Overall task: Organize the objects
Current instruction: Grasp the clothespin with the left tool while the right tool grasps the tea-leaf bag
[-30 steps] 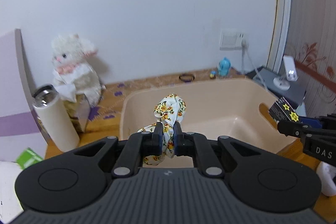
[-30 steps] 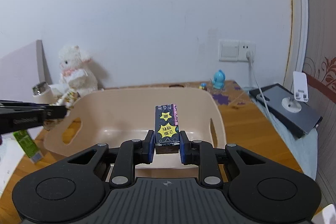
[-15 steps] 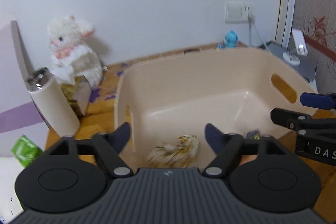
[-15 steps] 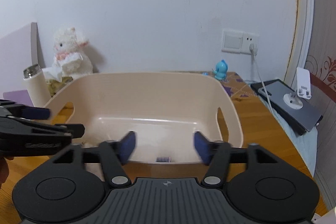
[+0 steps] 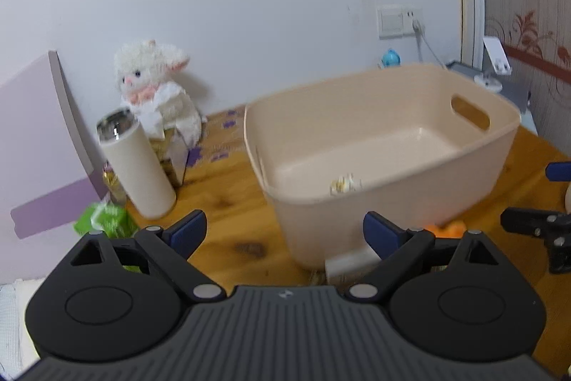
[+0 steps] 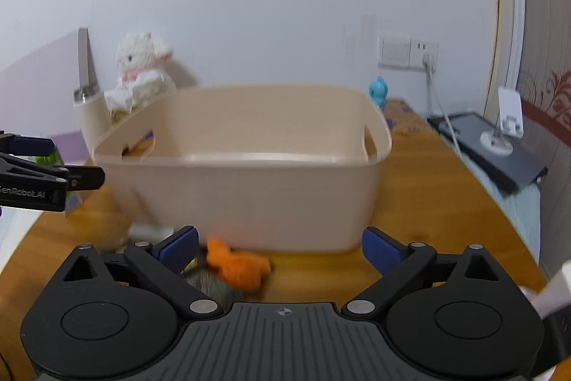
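- Left wrist view: the left gripper (image 5: 284, 226) is wide open and holds nothing.
- Just ahead of it and a bit to the right sits a beige tub (image 5: 392, 199) on the wooden table (image 5: 228, 213). The tub's long side runs from the near left to the far right, and its handle hole (image 5: 470, 112) is at the far right end.
- A small flowery cloth (image 5: 344, 184) lies inside the tub, low by the near wall. It is blurry, so I cannot tell which way it points.
- Ahead to the left stands a white cup (image 5: 137, 163), straight up. A white bunny toy (image 5: 157, 91) sits behind it.
- A green box (image 5: 105, 220) is close to the left finger.
- The right gripper's tips (image 5: 535, 225) show at the far right.
- Right wrist view: the right gripper (image 6: 280, 243) is wide open too, with nothing in it.
- The tub (image 6: 249, 195) is straight ahead, with its long side going left to right.
- An orange thing (image 6: 237, 265) lies on the table between the fingers, nearer the left one, touching neither. It is stretched out left to right.
- The left gripper (image 6: 76, 179) pokes in from the left.
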Action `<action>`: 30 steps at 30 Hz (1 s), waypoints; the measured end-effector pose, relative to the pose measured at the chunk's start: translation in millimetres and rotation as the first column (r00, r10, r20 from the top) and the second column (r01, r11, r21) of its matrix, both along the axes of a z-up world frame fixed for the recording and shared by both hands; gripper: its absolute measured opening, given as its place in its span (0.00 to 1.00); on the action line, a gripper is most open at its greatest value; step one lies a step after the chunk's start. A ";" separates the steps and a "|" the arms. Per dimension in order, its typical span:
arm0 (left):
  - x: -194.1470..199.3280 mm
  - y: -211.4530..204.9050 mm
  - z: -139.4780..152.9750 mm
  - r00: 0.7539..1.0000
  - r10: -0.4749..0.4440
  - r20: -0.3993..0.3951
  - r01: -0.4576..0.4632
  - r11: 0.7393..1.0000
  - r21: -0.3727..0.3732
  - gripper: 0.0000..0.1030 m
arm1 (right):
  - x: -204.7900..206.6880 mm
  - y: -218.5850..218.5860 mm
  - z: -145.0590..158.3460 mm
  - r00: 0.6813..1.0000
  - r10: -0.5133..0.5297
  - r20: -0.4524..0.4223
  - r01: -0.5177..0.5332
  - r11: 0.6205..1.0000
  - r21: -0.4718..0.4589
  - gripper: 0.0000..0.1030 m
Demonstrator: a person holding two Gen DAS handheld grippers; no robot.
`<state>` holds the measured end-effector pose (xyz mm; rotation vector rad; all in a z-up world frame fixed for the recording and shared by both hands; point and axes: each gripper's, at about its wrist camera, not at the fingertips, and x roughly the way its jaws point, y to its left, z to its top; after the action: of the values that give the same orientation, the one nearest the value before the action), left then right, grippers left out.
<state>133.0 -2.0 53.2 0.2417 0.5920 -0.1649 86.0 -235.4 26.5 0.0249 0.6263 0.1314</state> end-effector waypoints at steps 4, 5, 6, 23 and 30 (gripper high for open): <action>-3.2 8.7 -30.0 0.999 -0.005 -0.033 0.006 0.999 0.041 0.92 | -3.6 2.2 -19.8 0.999 0.003 -0.047 -0.003 1.000 -0.004 0.97; -1.4 10.2 -37.0 0.999 -0.003 -0.047 0.006 0.998 0.055 0.92 | -4.4 4.0 -24.5 0.998 0.009 -0.060 -0.009 1.000 -0.004 0.96; -0.2 12.5 -44.3 0.998 -0.004 -0.059 0.008 0.998 0.063 0.92 | -5.3 6.1 -28.5 0.997 0.019 -0.073 -0.019 1.000 -0.003 0.96; 30.1 46.4 -86.2 0.969 -0.042 -0.243 0.021 0.996 -0.087 0.66 | 9.8 47.2 -63.6 0.981 0.100 -0.167 -0.109 0.993 -0.049 0.86; 25.8 40.1 -85.4 0.965 -0.115 -0.235 0.085 0.987 -0.134 0.26 | 8.6 54.8 -64.6 0.981 0.103 -0.165 -0.117 0.990 -0.076 0.71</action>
<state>158.8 38.1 -32.1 0.1321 0.8104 -0.3310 94.5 -180.7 -38.0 -0.0825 0.7945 0.2113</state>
